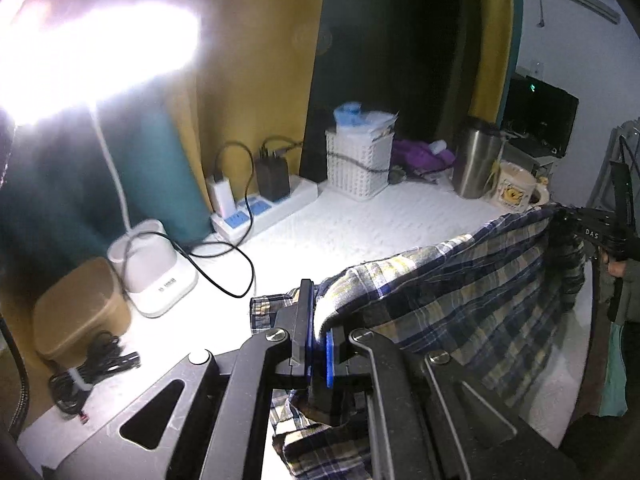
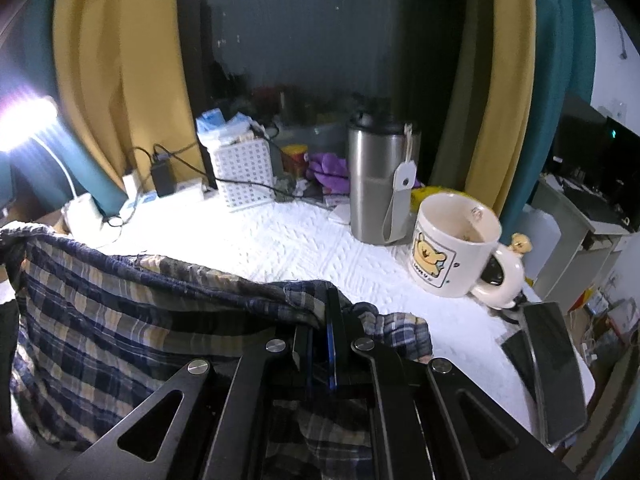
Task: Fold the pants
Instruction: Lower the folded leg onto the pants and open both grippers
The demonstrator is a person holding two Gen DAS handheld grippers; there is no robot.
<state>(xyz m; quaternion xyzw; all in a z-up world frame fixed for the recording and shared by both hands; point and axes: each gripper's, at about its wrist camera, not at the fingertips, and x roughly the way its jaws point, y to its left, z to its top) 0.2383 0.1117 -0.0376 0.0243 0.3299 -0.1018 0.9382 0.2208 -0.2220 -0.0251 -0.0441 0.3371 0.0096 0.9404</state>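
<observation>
Blue, navy and cream plaid pants (image 1: 460, 292) hang stretched between my two grippers above a white textured table top (image 1: 360, 224). My left gripper (image 1: 316, 320) is shut on one end of the cloth's upper edge; fabric bunches over its blue pads and hangs below. At the far right of the left wrist view the right gripper (image 1: 572, 216) pinches the other end. In the right wrist view the right gripper (image 2: 326, 320) is shut on the plaid pants (image 2: 120, 320), which spread leftward to a raised corner at the frame's left edge.
A bright desk lamp (image 1: 152, 276), power strip (image 1: 264, 212) with chargers and cables, white basket (image 1: 358, 164), steel tumbler (image 2: 380, 184), bear mug (image 2: 452, 248) and a dark phone (image 2: 556, 368) stand around the white table top (image 2: 300, 248). A tan box (image 1: 80, 308) sits at the left.
</observation>
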